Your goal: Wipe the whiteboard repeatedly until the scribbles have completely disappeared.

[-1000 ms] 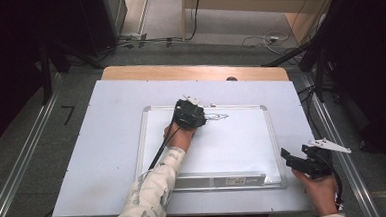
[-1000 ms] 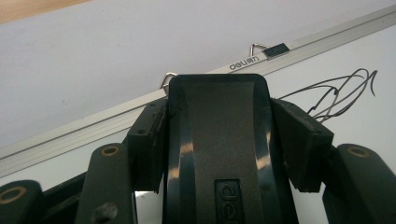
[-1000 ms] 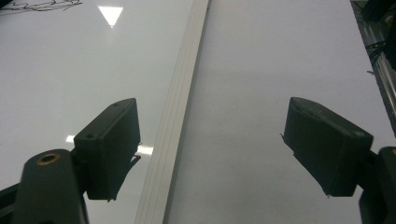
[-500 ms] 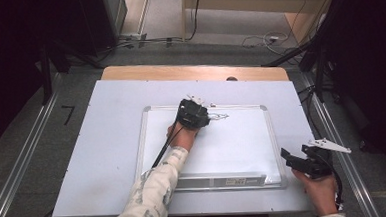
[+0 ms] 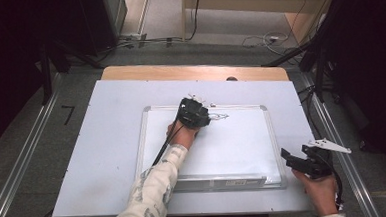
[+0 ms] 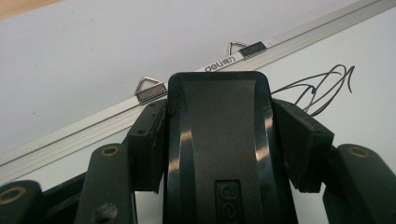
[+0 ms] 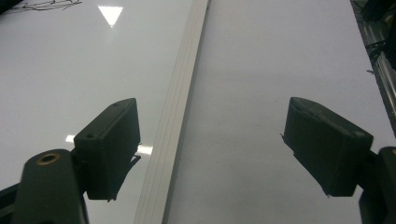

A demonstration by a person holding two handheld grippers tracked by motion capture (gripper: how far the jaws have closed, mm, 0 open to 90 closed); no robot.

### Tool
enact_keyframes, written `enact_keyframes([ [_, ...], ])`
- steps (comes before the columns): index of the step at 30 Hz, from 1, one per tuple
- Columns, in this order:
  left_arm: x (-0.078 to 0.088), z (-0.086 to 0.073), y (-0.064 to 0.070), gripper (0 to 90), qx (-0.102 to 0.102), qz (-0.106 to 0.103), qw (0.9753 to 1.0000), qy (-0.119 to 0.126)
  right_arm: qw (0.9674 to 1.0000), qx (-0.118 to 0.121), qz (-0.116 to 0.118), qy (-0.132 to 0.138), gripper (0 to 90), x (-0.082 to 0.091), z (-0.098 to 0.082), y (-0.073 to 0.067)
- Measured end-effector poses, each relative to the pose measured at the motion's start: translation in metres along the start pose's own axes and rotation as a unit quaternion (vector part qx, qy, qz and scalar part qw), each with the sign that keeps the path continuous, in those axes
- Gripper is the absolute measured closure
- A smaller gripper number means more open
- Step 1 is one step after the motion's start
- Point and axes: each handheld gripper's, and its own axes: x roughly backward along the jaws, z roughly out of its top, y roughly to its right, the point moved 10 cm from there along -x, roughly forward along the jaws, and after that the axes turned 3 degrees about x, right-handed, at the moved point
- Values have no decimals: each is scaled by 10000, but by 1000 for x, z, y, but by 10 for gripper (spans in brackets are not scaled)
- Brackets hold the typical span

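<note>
White sheeting covers the worktop (image 5: 107, 143), with a whiteboard (image 5: 243, 151) lying flat on it. I see my left claw (image 6: 219, 140) clamped tight on a black whiteboard eraser (image 6: 217, 154), pressed on the board near its top rail (image 6: 93, 123), just beside a black scribble (image 6: 322, 88). My right claw (image 7: 215, 149) hangs wide open and empty over the board's right edge, well apart from the left.

I see a white board (image 5: 233, 146) with silver frame, black scribble (image 6: 322, 88); black eraser (image 6: 219, 154) in my black left gripper (image 5: 194, 113); pale table (image 5: 107, 143), tan edge; patterned cream sleeve (image 5: 153, 190).
</note>
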Motion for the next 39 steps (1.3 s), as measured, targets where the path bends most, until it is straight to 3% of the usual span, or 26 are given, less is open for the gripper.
enact_keyframes([
  [39,-14,11,43,403,-192,-129,9997,13,10000,23,38,-30,172,-2,0,0],
])
